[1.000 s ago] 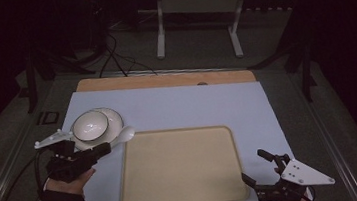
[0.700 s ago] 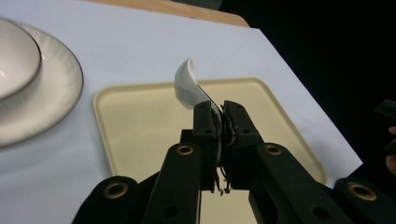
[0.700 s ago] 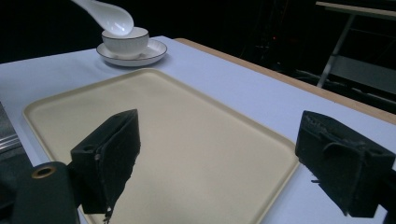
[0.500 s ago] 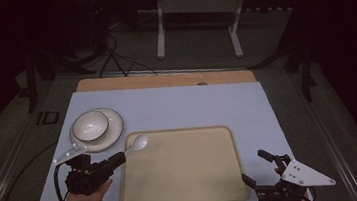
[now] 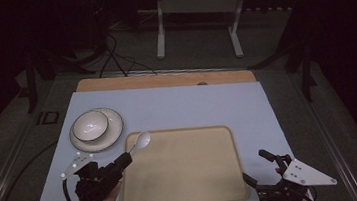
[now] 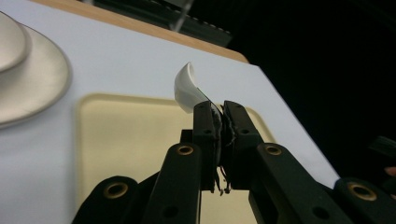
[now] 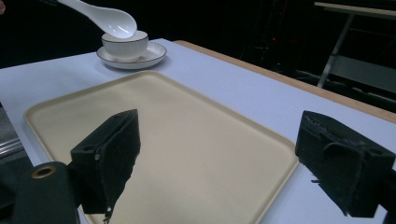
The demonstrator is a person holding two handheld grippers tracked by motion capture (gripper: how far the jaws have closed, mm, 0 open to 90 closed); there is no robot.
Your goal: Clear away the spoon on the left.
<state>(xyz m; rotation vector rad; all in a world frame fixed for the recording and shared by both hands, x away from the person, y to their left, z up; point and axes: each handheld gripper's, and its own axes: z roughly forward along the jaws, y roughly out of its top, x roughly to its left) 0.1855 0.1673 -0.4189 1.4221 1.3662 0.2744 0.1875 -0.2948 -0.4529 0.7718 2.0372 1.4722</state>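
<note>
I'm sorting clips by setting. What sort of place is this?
Probably a lab or studio bench, not a home: a table under a plain sheet, cables on the floor, metal stand legs behind, and dark surroundings.

The tray (image 5: 184, 173) lies bare and open; bowl (image 5: 90, 125) on plate (image 5: 112, 132) crowds its far-left corner.

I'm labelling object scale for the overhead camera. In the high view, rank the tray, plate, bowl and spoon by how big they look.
1. Tray, by far.
2. Plate.
3. Bowl, on the plate.
4. Spoon, in the left gripper; handle partly hidden, so least sure.
</note>
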